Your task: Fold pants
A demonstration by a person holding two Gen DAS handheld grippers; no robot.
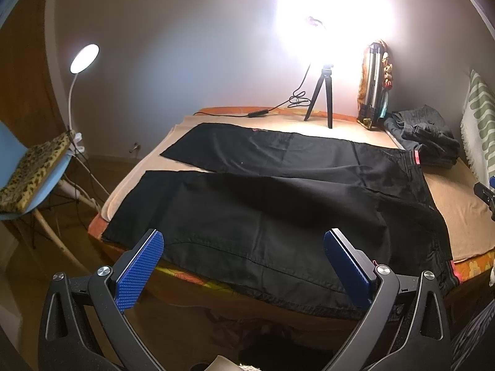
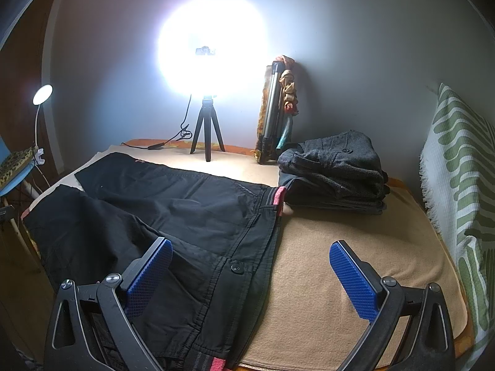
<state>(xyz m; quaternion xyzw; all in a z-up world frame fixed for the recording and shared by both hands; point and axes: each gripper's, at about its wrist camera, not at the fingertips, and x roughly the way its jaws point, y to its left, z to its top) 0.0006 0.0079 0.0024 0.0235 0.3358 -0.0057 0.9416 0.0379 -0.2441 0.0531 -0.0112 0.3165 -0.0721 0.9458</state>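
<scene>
Black pants [image 1: 278, 191] lie spread flat on a beige blanket [image 1: 458, 213] on the bed, legs apart and pointing left, waistband with a red inner band at the right. My left gripper [image 1: 244, 244] is open and empty, hovering over the near leg by the bed's front edge. In the right wrist view the pants [image 2: 185, 216] show their waistband and a button. My right gripper [image 2: 250, 256] is open and empty, above the waistband's near end, its left finger [image 2: 148, 275] over the fabric and its right finger over the blanket [image 2: 340, 222].
A pile of folded dark trousers [image 2: 337, 173] sits at the back right of the bed. A bright lamp on a small tripod [image 2: 207, 133] and a folded tripod [image 2: 272, 117] stand by the wall. A green-patterned cloth [image 2: 458, 185] lies right. A blue chair [image 1: 37, 182] stands left.
</scene>
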